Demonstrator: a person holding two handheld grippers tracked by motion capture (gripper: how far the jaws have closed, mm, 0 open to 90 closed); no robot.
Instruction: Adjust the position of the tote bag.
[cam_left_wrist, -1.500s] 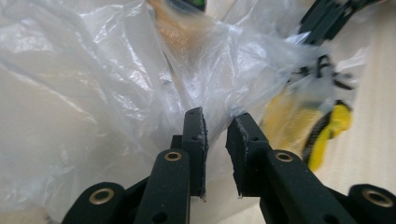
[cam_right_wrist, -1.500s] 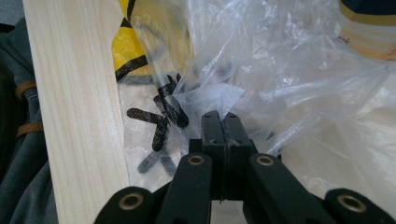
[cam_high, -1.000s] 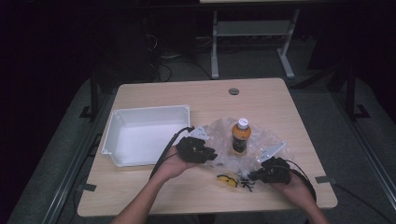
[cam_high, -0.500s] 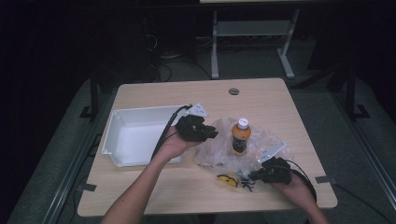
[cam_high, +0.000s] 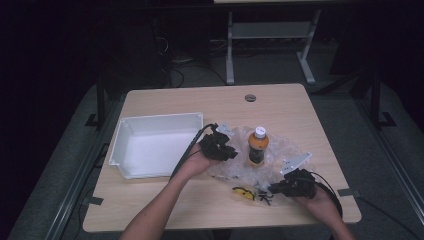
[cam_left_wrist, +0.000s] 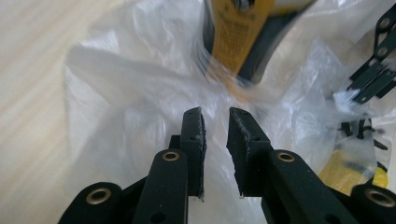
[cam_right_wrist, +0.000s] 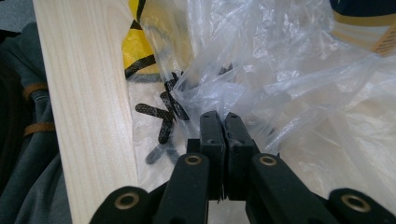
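- Right gripper (cam_right_wrist: 223, 122) pinched shut on clear plastic bag (cam_high: 280, 160) at table's near edge; may tear.
- Left gripper (cam_left_wrist: 215, 122) slightly parted, empty, near upright bottle (cam_high: 258, 147) inside bag; could topple it.

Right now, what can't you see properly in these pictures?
- Bottle: left gripper view, blurred, top cut off by the edge; label unreadable.
- Small black and yellow items: high view, too small to identify.
- Right gripper: right gripper view, jaws together against the plastic bag; whether they pinch it is unclear.
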